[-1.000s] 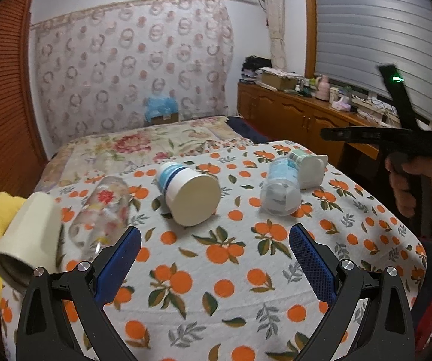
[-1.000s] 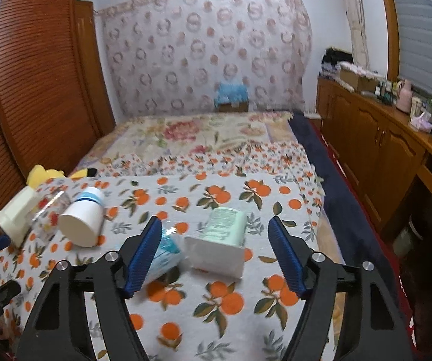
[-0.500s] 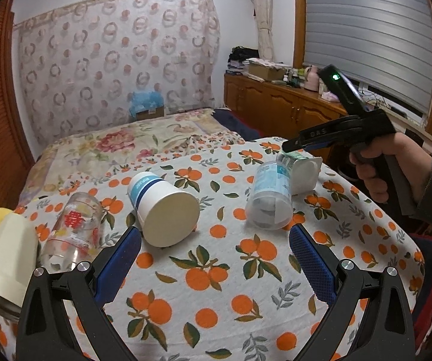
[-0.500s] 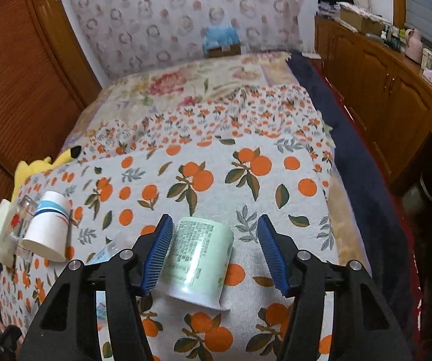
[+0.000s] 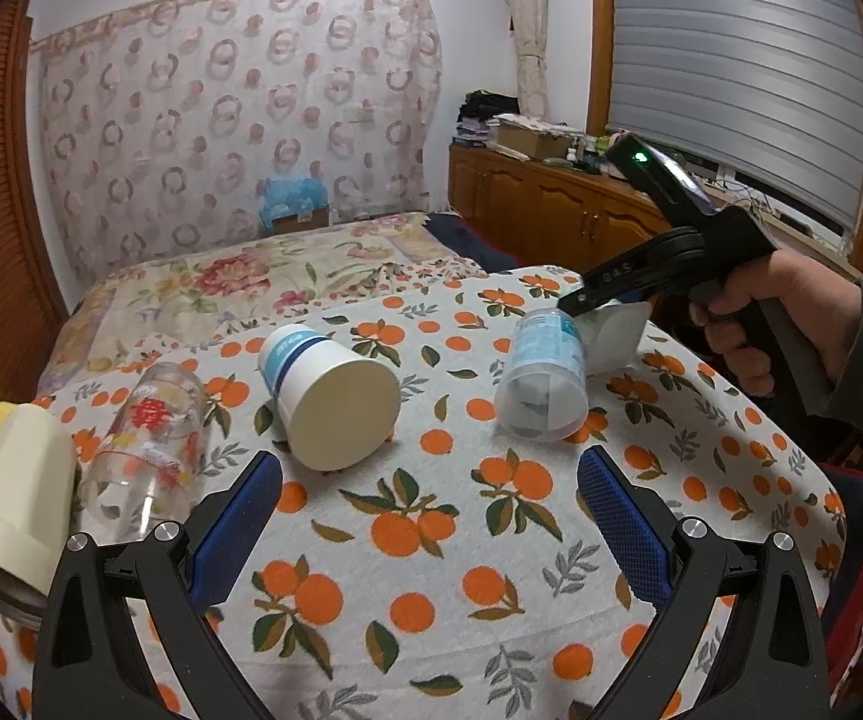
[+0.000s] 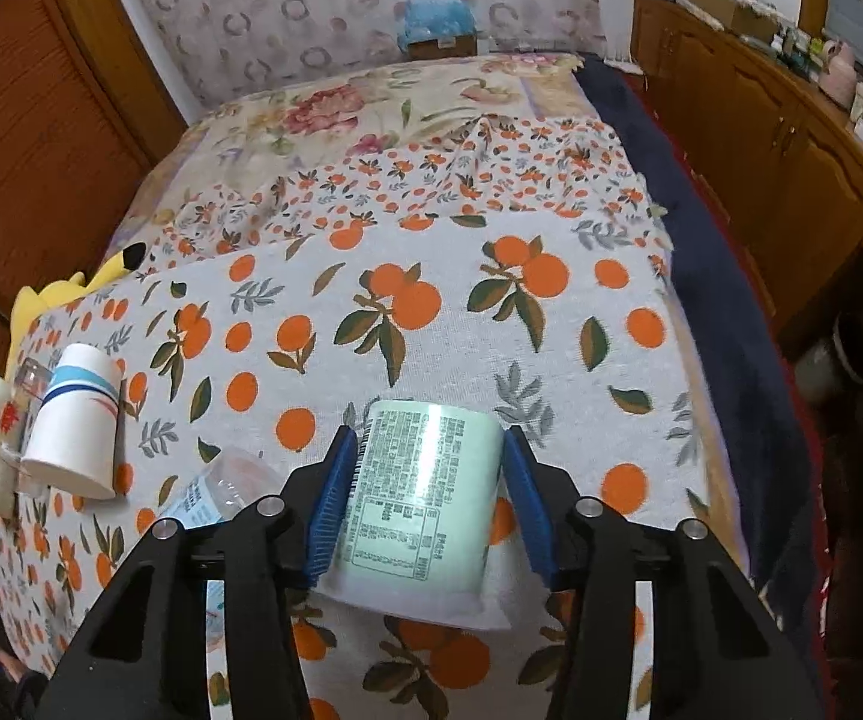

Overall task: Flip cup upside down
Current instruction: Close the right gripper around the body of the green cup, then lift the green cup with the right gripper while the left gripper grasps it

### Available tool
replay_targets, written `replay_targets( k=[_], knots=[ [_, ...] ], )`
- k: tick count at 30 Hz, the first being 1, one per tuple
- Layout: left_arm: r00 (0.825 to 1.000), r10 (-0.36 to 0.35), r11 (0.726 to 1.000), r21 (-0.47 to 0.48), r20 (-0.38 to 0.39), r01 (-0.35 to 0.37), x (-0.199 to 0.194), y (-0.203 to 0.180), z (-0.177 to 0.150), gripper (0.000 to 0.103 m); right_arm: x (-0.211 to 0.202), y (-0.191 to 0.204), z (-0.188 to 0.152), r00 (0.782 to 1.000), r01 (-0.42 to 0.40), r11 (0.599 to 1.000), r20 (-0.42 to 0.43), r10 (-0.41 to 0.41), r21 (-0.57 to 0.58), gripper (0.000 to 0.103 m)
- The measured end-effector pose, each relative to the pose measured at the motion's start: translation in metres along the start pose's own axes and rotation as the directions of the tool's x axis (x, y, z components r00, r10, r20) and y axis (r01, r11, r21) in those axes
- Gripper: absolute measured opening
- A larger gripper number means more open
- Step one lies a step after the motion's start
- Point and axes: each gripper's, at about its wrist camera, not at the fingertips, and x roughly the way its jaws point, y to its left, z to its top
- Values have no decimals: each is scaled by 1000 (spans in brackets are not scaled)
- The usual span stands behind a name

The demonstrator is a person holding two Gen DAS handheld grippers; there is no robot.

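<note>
Between tool [image 6: 425, 504] pads: green cup [image 6: 422, 504].

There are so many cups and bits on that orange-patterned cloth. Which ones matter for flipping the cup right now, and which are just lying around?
In the job:
- pale green cup, on its side
- right gripper, its jaws against the cup's sides

Just lying about:
- clear plastic cup
- blue-striped paper cup
- glass
- cream cup
- yellow plush toy
- left gripper, open
</note>
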Motion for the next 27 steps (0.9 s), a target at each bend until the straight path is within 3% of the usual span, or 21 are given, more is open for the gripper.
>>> replay_targets(
  k=[9,16,22,27],
  knots=[
    [1000,23,999,-24,11,-23,-31,20,-8,95,-62,14,-29,996,-40,996,74,47,-84,52],
    [999,48,998,-34,21,-47,-55,32,-13,95,-94,76,-67,984,-137,965,82,159,-225,52],
    [997,70,997,-33,15,-69,-69,43,-22,95,-86,136,-102,968,-232,923,22,250,-307,52],
    [995,95,995,-33,-12,-95,-71,54,-32,95,-55,167,-126,963,-268,907,-58,264,-326,52]
  ],
)
